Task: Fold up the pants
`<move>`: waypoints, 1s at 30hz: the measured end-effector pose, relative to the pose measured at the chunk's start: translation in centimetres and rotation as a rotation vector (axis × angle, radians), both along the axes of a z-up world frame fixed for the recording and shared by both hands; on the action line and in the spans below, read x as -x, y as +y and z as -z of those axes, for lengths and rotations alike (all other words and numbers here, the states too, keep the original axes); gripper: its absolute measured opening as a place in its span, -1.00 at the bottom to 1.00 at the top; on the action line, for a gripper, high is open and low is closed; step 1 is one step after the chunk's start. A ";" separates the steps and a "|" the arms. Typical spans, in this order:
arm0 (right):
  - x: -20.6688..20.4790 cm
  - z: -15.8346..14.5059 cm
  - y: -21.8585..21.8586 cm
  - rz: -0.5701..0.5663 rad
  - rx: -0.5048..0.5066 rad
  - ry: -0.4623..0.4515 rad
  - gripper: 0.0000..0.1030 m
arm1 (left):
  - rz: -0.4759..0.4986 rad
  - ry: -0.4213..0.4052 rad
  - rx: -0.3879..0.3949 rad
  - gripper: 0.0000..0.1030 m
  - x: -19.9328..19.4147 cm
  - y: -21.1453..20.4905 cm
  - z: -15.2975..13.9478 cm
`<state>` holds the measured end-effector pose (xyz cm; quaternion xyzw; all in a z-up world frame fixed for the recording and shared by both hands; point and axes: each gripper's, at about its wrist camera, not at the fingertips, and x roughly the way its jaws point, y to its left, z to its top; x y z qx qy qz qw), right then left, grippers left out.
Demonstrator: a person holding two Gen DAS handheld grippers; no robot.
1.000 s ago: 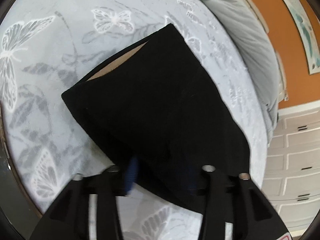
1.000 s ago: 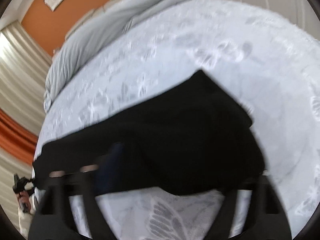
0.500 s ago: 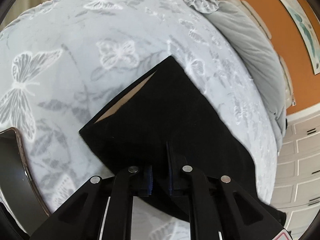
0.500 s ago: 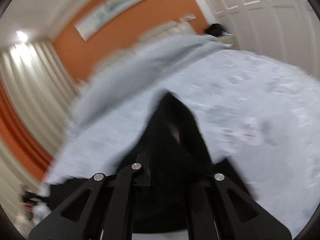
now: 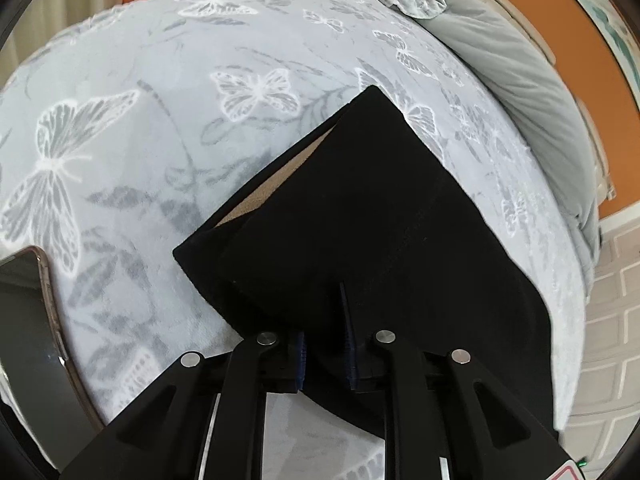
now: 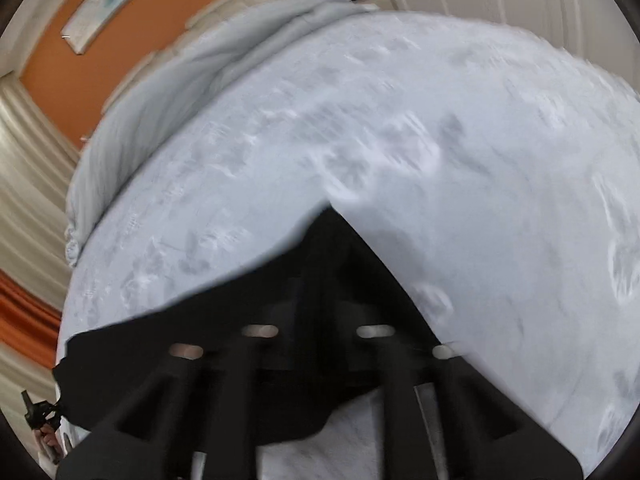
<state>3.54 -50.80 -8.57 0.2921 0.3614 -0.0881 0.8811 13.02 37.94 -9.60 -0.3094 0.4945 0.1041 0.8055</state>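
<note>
Now that both sets of jaws, wide a second ago, have narrowed onto the black pants [image 5: 360, 220] on the butterfly bedspread [image 5: 160, 120], left gripper [image 5: 324, 354] easing open slightly, right gripper [image 6: 316, 344] pinched tight, the fold looks ready to begin.

left wrist: steep, close | right wrist: slanting | shared: pants [image 5: 380, 216], bed [image 5: 160, 140]

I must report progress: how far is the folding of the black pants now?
Done: the pants lie doubled on the butterfly blanket. In hand: the left gripper, jaws opening, has cloth between them; the right gripper is shut on a raised peak. Left: the final fold.
</note>
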 end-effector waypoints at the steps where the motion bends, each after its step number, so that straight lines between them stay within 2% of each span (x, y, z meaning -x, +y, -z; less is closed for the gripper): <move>1: 0.1 -1.6 0.3 -0.018 0.011 -0.070 -0.87 | 0.004 0.002 -0.018 -0.68 -0.1 -0.2 -0.1; 2: 0.4 -3.1 0.5 -0.037 0.036 -0.142 -0.87 | 0.006 0.004 -0.033 -0.67 -0.1 -0.3 -0.1; 3: 0.3 -3.4 0.5 -0.040 0.064 -0.156 -0.86 | 0.006 0.003 -0.052 -0.67 -0.2 -0.5 -0.1; 4: -0.3 -2.6 -0.1 -0.012 0.127 -0.093 -0.79 | 0.007 0.001 -0.076 -0.67 -0.3 -0.8 -0.1; 6: -1.2 0.8 -1.7 0.041 0.112 0.071 -0.67 | 0.007 -0.001 -0.128 -0.61 -0.1 -1.3 -0.4; 7: -1.1 2.4 -2.4 0.076 0.089 0.139 -0.28 | 0.005 -0.001 -0.159 -0.59 0.1 -1.6 -0.7; 8: 0.2 2.5 -2.6 0.128 0.091 0.108 -0.13 | 0.003 -0.014 -0.197 -0.58 0.6 -2.1 -1.6; 10: 1.7 0.5 -1.8 0.176 0.241 0.126 0.15 | 0.000 -0.070 -0.243 -0.57 1.7 -2.8 -3.5; 12: 3.0 -1.2 -1.0 0.200 0.316 0.126 0.23 | -0.024 -0.149 -0.302 -0.53 3.2 -4.0 -6.3; 13: 3.7 -2.0 -0.6 0.197 0.313 0.119 0.23 | -0.041 -0.160 -0.339 -0.52 3.7 -4.7 -7.4; 14: 4.2 -2.5 -0.3 0.193 0.291 0.121 0.23 | -0.069 -0.160 -0.399 -0.19 4.0 -5.5 -8.5; 15: 4.7 -2.8 -0.3 0.192 0.268 0.124 0.24 | -0.157 -0.151 -0.548 0.06 4.7 -6.8 -10.3; 16: 5.1 -3.2 0.1 0.185 0.222 0.121 0.28 | -0.248 -0.163 -0.653 0.36 5.2 -7.6 -11.7; 17: 5.6 -3.5 0.4 0.175 0.190 0.109 0.34 | -0.349 -0.248 -0.754 0.56 6.0 -8.6 -13.4; 18: 5.9 -3.7 0.9 0.168 0.160 0.100 0.42 | -0.398 -0.290 -0.810 0.69 6.1 -9.1 -14.1; 19: 5.9 -4.0 1.4 0.163 0.139 0.098 0.41 | -0.420 -0.279 -0.862 0.76 5.4 -9.2 -14.3; 20: 5.7 -4.3 2.2 0.138 0.144 0.099 0.41 | -0.401 -0.229 -0.899 0.75 4.3 -9.1 -14.1; 21: 5.5 -4.6 3.2 0.107 0.180 0.107 0.41 | -0.345 -0.156 -0.882 0.73 3.0 -8.7 -13.6; 22: 5.5 -4.8 3.9 0.090 0.213 0.117 0.41 | -0.293 -0.122 -0.813 0.65 2.5 -8.4 -13.1; 23: 5.3 -4.7 4.5 0.068 0.241 0.129 0.41 | -0.247 -0.128 -0.724 0.56 2.7 -8.4 -12.9; 24: 5.1 -4.0 4.6 0.046 0.223 0.137 0.41 | -0.210 -0.148 -0.655 0.56 3.2 -8.7 -12.7; 25: 5.1 -3.4 4.3 0.043 0.198 0.151 0.41 | -0.177 -0.167 -0.626 0.56 3.6 -9.4 -12.6; 27: 4.7 -1.0 3.1 0.096 0.128 0.232 0.40 | -0.077 -0.192 -0.632 0.59 4.1 -12.8 -12.1; 29: 4.7 0.0 2.4 0.131 0.087 0.251 0.40 | 0.010 -0.213 -0.616 0.64 4.1 -15.9 -11.3; 30: 4.7 0.1 2.2 0.146 0.080 0.245 0.40 | 0.060 -0.214 -0.584 0.64 4.0 -17.9 -10.5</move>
